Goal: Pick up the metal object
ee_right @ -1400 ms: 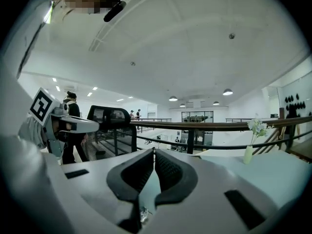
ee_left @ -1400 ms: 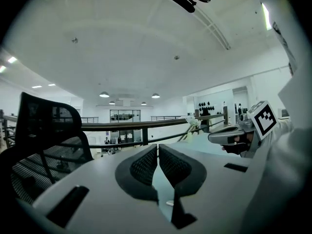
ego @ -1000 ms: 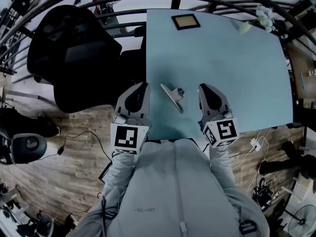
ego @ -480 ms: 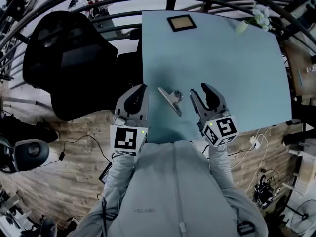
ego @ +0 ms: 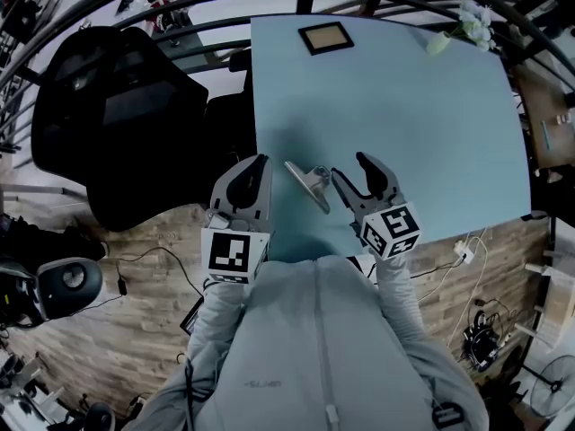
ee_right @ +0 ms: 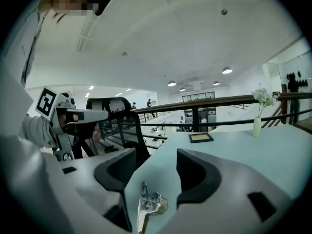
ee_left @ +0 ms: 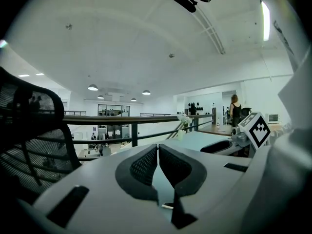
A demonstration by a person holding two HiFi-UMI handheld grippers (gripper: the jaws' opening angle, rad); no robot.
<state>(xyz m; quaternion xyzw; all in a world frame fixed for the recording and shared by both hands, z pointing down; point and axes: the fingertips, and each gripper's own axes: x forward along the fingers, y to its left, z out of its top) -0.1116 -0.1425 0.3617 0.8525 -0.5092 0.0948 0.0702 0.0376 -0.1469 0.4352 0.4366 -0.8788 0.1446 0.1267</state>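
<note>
The metal object (ego: pixel 310 185), a shiny clip-like piece, lies flat on the light blue table (ego: pixel 404 97) near its front edge. My right gripper (ego: pixel 353 171) is just right of it, angled toward it, and its jaws are opening. In the right gripper view the metal object (ee_right: pixel 148 204) shows low in the gap of the right gripper (ee_right: pixel 155 155), with neither pad touching it. My left gripper (ego: pixel 261 160) hangs at the table's left edge, left of the object. Seen in its own view, the left gripper (ee_left: pixel 158 146) is shut on nothing.
A small framed picture (ego: pixel 325 38) lies at the table's far side, and a vase with white flowers (ego: pixel 467 27) stands at the far right corner. A black mesh office chair (ego: pixel 117 106) stands left of the table. A railing runs behind it. Cables lie on the wooden floor.
The right gripper's jaws went from shut to wide apart, and it swung left toward the metal object. The left gripper has stayed where it was.
</note>
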